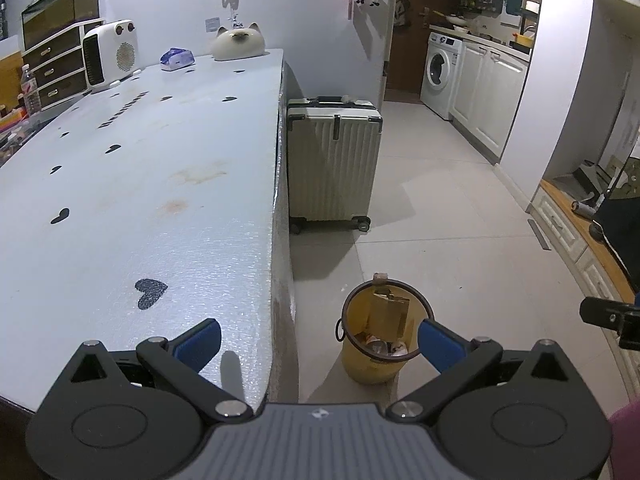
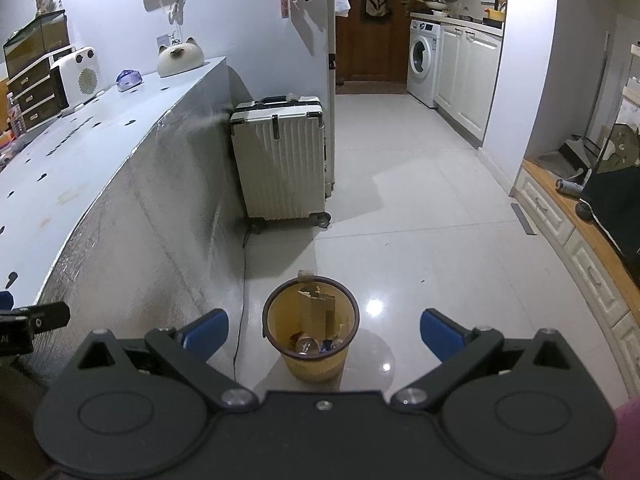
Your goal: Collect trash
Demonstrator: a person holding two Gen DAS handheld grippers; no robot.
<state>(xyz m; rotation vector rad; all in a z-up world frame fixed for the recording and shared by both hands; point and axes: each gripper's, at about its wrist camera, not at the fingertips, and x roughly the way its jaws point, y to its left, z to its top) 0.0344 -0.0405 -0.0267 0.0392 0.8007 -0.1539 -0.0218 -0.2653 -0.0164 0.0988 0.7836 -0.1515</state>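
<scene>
A yellow trash bin (image 1: 374, 354) (image 2: 312, 344) stands on the tiled floor beside the table's end. It holds a brown cardboard piece (image 1: 390, 314) (image 2: 318, 314) upright and crumpled wrappers and a can at the bottom. My left gripper (image 1: 320, 344) hangs open above the table's corner, nothing between its blue pads; its right pad (image 1: 438, 342) overlaps the bin's rim in view. My right gripper (image 2: 324, 334) is open above the bin, empty. The other gripper's black tip shows at each view's edge (image 1: 612, 316) (image 2: 36, 322).
The pale table (image 1: 140, 184) with black heart marks carries a white heater (image 1: 110, 54), a tissue pack (image 1: 176, 58) and a cat-shaped object (image 1: 239, 42) at its far end. A white suitcase (image 1: 332, 164) (image 2: 282, 160) stands against the table's end. A washing machine (image 2: 422, 62) and cabinets line the right.
</scene>
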